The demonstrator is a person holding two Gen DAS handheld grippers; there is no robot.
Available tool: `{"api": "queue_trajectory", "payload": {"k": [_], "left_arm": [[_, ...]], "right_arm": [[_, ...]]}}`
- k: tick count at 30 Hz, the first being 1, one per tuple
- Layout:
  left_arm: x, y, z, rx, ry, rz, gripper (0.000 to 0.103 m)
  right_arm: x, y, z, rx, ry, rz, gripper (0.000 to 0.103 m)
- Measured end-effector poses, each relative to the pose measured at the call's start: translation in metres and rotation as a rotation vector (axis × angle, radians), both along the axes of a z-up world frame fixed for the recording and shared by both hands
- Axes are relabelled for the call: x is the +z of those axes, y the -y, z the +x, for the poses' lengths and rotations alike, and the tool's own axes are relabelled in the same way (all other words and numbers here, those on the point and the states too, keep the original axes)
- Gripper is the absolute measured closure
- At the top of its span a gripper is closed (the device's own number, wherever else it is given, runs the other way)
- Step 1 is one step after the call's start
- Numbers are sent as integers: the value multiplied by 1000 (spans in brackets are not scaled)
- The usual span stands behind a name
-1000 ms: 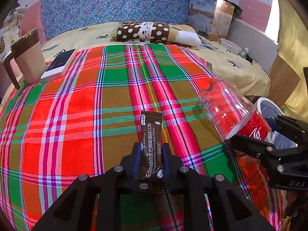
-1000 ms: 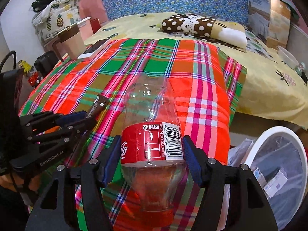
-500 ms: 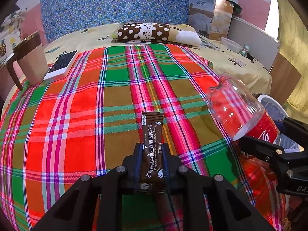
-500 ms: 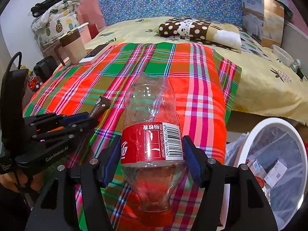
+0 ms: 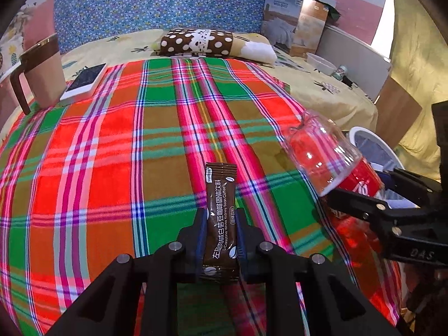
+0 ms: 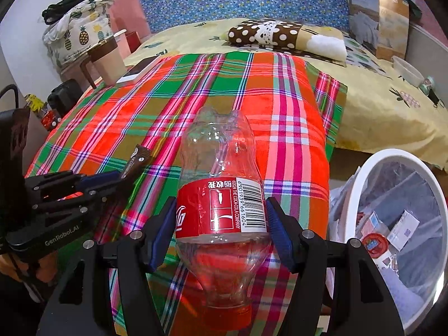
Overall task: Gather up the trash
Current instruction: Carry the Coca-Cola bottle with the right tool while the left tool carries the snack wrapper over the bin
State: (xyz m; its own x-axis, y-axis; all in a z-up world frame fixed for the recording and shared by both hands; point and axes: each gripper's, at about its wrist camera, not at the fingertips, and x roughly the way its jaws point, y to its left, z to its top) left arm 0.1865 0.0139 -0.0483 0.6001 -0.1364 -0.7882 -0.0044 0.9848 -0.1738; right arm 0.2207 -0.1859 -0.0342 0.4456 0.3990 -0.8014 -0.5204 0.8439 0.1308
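Carry step: left gripper (image 5: 219, 232) pinches the sachet (image 5: 220, 212), right gripper (image 6: 221, 224) clamps the bottle (image 6: 221, 196), both above the blanket (image 5: 112, 154) beside the bin (image 6: 364, 173); next, likely swing over the bin and release

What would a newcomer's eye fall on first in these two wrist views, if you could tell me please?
Probably the loud red-and-green plaid blanket that fills the middle of both views. Next, the empty cola bottle, clamped at its red label by the right gripper, and the brown coffee sachet, pinched in the left gripper. The white-rimmed trash bin, already holding litter, stands at the right.
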Motion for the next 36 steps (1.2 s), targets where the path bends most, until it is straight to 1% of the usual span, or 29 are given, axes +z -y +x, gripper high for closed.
{"api": "queue_trajectory", "payload": {"k": [4,9,14,27,36], "left_arm": [[-2,0,-2,5,-4,8,82],[-2,2,-5,15,-4,30,82],[3,6,-13,8,8,17,83],[42,36,-39,-52,100,-6,83],[62,71,-38,-123,144,-12,83]], "right_arm": [[0,1,0,-17,-7,1,39],[6,7,-9,-25,9,43,39],[14,12,-20,-42,36,69,39],[33,38,-41,-114,95,112,39],[44,67,-49,-199,144,119,39]]}}
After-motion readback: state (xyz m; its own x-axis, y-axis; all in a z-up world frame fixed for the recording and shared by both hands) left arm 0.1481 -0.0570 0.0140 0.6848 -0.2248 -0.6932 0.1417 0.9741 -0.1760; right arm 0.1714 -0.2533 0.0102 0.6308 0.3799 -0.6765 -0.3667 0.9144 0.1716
